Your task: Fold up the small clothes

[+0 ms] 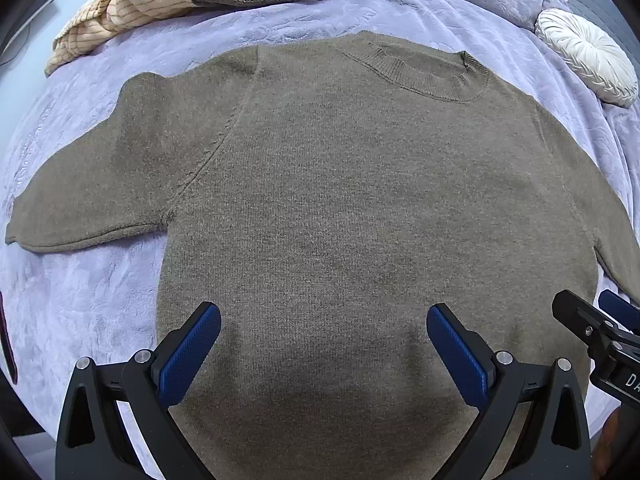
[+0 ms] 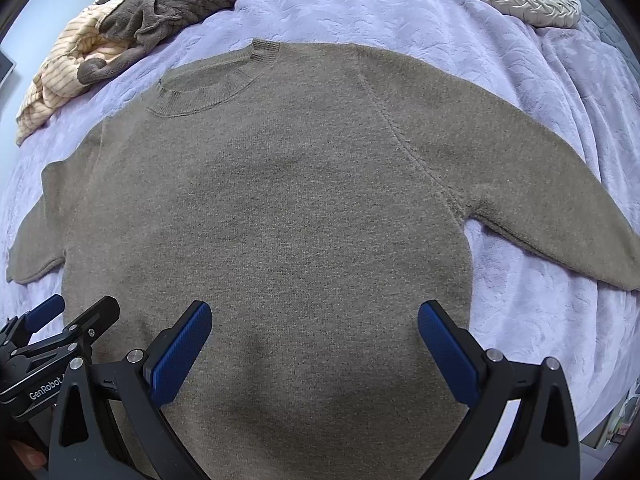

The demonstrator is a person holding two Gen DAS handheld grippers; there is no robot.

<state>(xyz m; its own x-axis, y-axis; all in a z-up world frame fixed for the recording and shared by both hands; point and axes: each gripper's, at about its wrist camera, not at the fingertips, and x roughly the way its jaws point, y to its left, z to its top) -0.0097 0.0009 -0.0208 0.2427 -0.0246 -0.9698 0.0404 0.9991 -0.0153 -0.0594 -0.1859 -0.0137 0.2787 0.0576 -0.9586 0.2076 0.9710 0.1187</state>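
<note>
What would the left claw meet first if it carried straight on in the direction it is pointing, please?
Most likely the brown sweater: the open left claw points over its lower body toward the ribbed collar, and nothing stands between. How high it sits above the knit is unclear.

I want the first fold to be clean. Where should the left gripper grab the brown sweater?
Probably the cuff of the sweater's left sleeve, coming in from the outer side. It lies flat and spread out on the lilac blanket, free of the body. The left gripper hangs open.
</note>
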